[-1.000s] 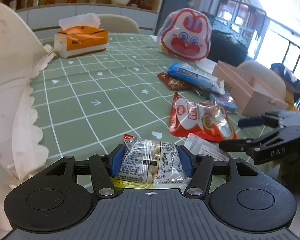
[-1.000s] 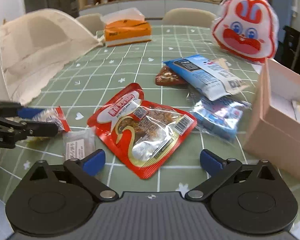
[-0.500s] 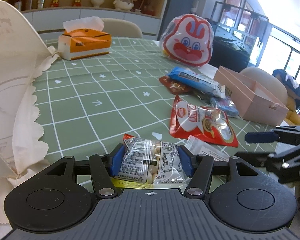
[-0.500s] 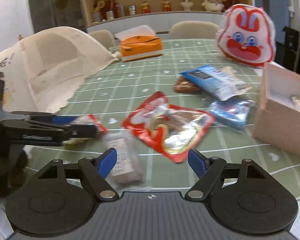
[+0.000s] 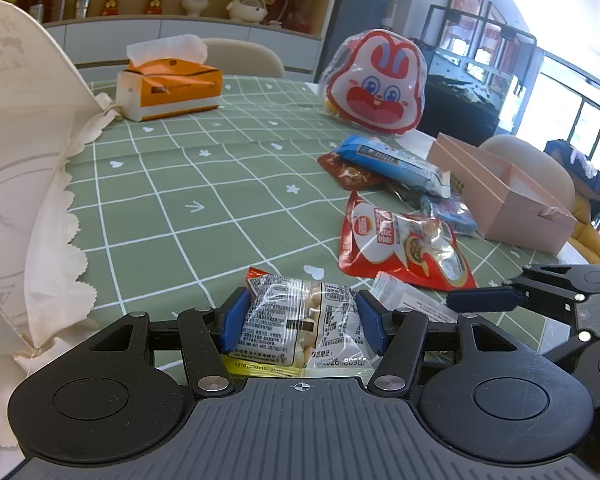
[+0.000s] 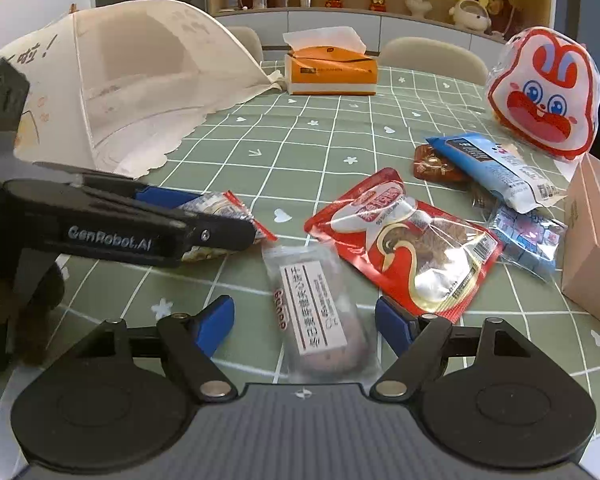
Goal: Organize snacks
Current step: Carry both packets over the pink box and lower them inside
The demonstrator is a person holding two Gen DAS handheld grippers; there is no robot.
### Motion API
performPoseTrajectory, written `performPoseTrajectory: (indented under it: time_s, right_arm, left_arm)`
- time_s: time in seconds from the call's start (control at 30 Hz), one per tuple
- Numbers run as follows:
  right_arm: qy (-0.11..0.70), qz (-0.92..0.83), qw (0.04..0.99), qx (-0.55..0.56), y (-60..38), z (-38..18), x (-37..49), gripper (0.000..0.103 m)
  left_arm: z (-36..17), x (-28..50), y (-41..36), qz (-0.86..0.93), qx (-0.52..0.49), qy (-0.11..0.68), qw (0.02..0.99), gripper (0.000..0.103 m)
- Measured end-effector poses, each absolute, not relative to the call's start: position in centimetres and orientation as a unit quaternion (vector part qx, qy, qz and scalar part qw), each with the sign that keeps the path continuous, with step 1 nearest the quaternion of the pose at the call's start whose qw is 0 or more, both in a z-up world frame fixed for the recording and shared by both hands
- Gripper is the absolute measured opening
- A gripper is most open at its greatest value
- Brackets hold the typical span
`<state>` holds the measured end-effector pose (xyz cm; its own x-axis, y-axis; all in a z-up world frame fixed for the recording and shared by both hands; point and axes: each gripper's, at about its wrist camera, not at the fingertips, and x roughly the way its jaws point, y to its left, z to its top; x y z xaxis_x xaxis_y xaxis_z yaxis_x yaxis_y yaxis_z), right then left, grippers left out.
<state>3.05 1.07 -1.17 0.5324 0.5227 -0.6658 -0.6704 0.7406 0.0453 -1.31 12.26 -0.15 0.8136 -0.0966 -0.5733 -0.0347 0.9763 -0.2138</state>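
Note:
My left gripper (image 5: 302, 322) is shut on a small clear snack packet (image 5: 300, 320) with a red top edge, held just above the green checked tablecloth; it also shows in the right wrist view (image 6: 220, 220). My right gripper (image 6: 304, 322) is open, its fingers either side of a clear packet with a white label (image 6: 316, 316), which also shows in the left wrist view (image 5: 412, 300). A big red snack bag (image 6: 404, 244), a blue packet (image 6: 492, 168), a small brown packet (image 6: 436, 164) and a clear blue packet (image 6: 528, 236) lie beyond.
A pink open box (image 5: 508, 196) stands at the right. A rabbit-face bag (image 6: 544, 92) and an orange tissue box (image 6: 332, 68) stand at the back. A cream mesh food cover (image 6: 124, 80) fills the left side.
My right gripper has swung left and come down around the white-label packet, close beside the left gripper. The left gripper still holds its packet in place.

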Motion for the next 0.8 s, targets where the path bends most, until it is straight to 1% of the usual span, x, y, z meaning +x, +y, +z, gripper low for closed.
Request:
performPoseTrajectory:
  time_s: [0.03, 0.07, 0.1, 0.2, 0.27, 0.43, 0.53, 0.8]
  right_arm:
    - [0.339, 0.342, 0.869, -0.110, 1.2, -1.0, 3.1, 0.061]
    - [0.337, 0.343, 0.869, -0.115, 1.2, -0.9, 3.0, 0.046]
    - [0.336, 0.345, 0.868, -0.122, 1.2, -0.7, 2.9, 0.039]
    - [0.326, 0.339, 0.871, -0.138, 0.9, -0.2, 1.9, 0.036]
    - [0.316, 0.334, 0.875, -0.148, 0.2, 0.0, 1.0, 0.036]
    - [0.306, 0.313, 0.889, -0.131, -3.9, 1.3, 0.0, 0.036]
    - [0.299, 0.290, 0.902, -0.115, -7.1, 2.0, -0.2, 0.036]
    - [0.297, 0.249, 0.920, -0.054, -16.0, 2.2, -0.9, 0.036]
  left_arm:
    - [-0.2, -1.3, 12.3, -0.016, -0.108, 0.305, 0.946, 0.064]
    - [-0.1, -1.3, 12.3, -0.017, -0.109, 0.305, 0.946, 0.064]
    - [-0.1, -1.3, 12.3, -0.017, -0.109, 0.305, 0.946, 0.064]
    - [-0.1, -1.3, 12.2, -0.018, -0.106, 0.306, 0.946, 0.064]
    - [0.0, -1.3, 12.0, -0.020, -0.099, 0.309, 0.946, 0.064]
    - [0.5, -1.5, 10.1, -0.038, -0.096, 0.324, 0.940, 0.063]
    - [0.8, -2.2, 7.9, -0.061, -0.096, 0.341, 0.933, 0.063]
    - [2.2, -3.5, -0.7, -0.134, -0.040, 0.358, 0.923, 0.063]
